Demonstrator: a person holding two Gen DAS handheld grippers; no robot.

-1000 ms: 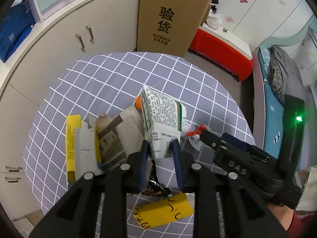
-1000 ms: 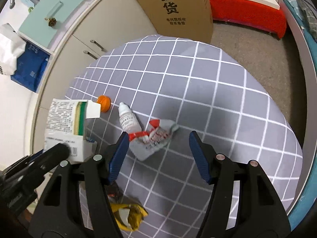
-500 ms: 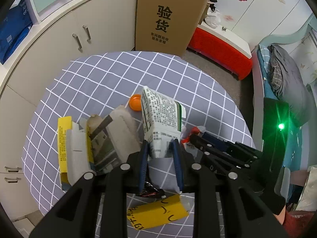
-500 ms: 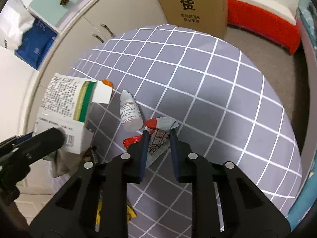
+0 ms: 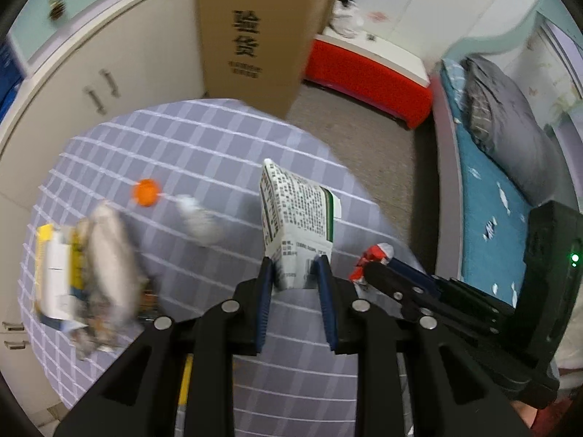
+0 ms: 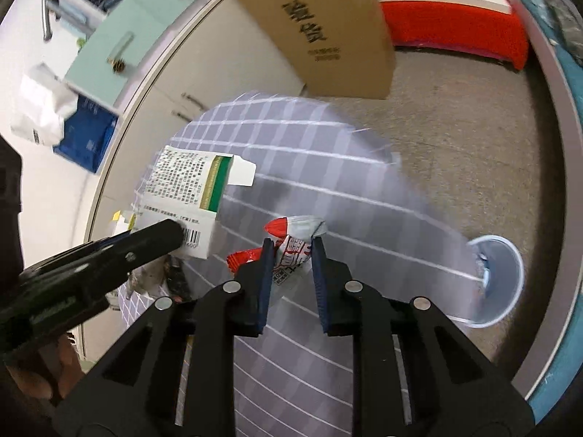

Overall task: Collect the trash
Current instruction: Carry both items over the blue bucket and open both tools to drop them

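The left tongs [image 5: 293,267] are pinching the bottom end of a white printed carton [image 5: 297,224], holding it up above the round table [image 5: 204,145] with its grid-patterned grey cloth. The carton's open flap is sticking out past its green stripe; the text on it is too small to read. The right tongs [image 6: 289,249] are clamping a crumpled red-and-silver wrapper [image 6: 291,236], and only its top and one red corner are poking out from between the blue pads, so its full shape is hidden.

Most of what is lying on the table is smeared by motion. An orange cap [image 5: 146,191] is sitting on the cloth, and near it a pale blur that looks like a small white bottle [image 5: 198,218], though I cannot be sure. At the table's left edge a heap of flattened boxes and paper [image 5: 87,266], yellow, white and brown, is running together into streaks.

Off the table's far side, low on the floor, a pale blue translucent bin [image 6: 497,282] is showing its rim, partly covered by the blurred table edge. A tall cardboard box [image 5: 258,32] is standing against the cabinets behind the table.
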